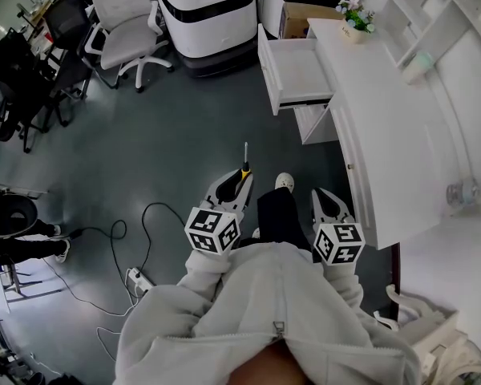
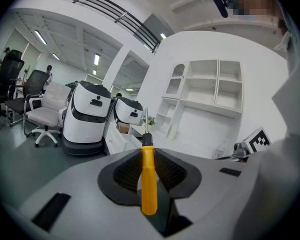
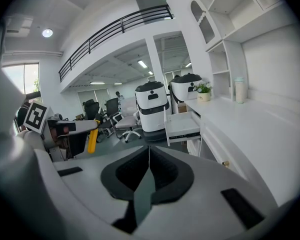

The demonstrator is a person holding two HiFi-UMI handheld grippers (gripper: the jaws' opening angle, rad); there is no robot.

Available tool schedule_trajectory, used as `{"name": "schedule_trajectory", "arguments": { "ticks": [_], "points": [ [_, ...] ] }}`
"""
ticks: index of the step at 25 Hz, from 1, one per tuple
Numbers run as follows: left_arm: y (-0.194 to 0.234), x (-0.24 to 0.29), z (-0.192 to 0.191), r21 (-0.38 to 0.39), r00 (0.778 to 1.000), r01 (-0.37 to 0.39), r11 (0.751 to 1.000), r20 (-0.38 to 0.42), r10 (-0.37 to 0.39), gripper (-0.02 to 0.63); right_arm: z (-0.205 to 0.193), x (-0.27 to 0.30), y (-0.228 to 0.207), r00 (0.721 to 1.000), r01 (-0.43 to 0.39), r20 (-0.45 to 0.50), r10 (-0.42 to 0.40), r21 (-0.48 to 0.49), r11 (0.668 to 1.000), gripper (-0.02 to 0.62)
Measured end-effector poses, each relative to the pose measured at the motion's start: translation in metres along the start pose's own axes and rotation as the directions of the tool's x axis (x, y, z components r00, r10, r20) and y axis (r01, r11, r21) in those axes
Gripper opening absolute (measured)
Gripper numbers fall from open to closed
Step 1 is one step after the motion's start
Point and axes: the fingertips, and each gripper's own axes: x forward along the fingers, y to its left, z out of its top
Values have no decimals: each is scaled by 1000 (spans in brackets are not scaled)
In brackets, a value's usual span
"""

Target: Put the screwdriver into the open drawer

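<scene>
Your left claw [image 1: 237, 187] is clamped on the yellow-handled screwdriver [image 2: 148, 179], well short of the open drawer [image 1: 298, 74] in the white counter [image 1: 393, 135]. Your right claw [image 3: 147, 160] is together, empty.

ahead of left tongs [image 1: 237, 184]: floor [image 1: 184, 127] free | ahead-right: open drawer [image 1: 295, 72] open-topped, juts from desk [image 1: 389, 147] | beyond: white machines [image 1: 212, 14] block

Wearer: pale grey sweatshirt [image 1: 256, 303] with a centre zip [image 1: 278, 327], dark trousers [image 1: 279, 211], white shoe [image 1: 284, 181]. The left tongs [image 1: 239, 183] and right tongs [image 1: 330, 196] have light grey shells and black ribbed pads [image 2: 126, 174]. Each bears a cube [image 1: 212, 230] of black-and-white square markers.
</scene>
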Motion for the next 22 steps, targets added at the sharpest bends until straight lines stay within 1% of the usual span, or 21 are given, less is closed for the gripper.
{"name": "schedule_trajectory", "arguments": {
  "ticks": [6,10,18,22],
  "points": [
    [4,23,8,4,1000,0,1000,0,0,87,14,17,-20,1000,10,5,-10,6,1000,34],
    [12,45,19,2,1000,-5,1000,4,5,87,29,36,-28,1000,-4,4,4,0,1000,34],
    [21,101,53,24,1000,-3,1000,14,3,87,77,74,-64,1000,1,26,-1,0,1000,34],
    [28,123,67,21,1000,-20,1000,18,20,87,97,94,-79,999,-10,30,10,-3,1000,34]
  ]
}}
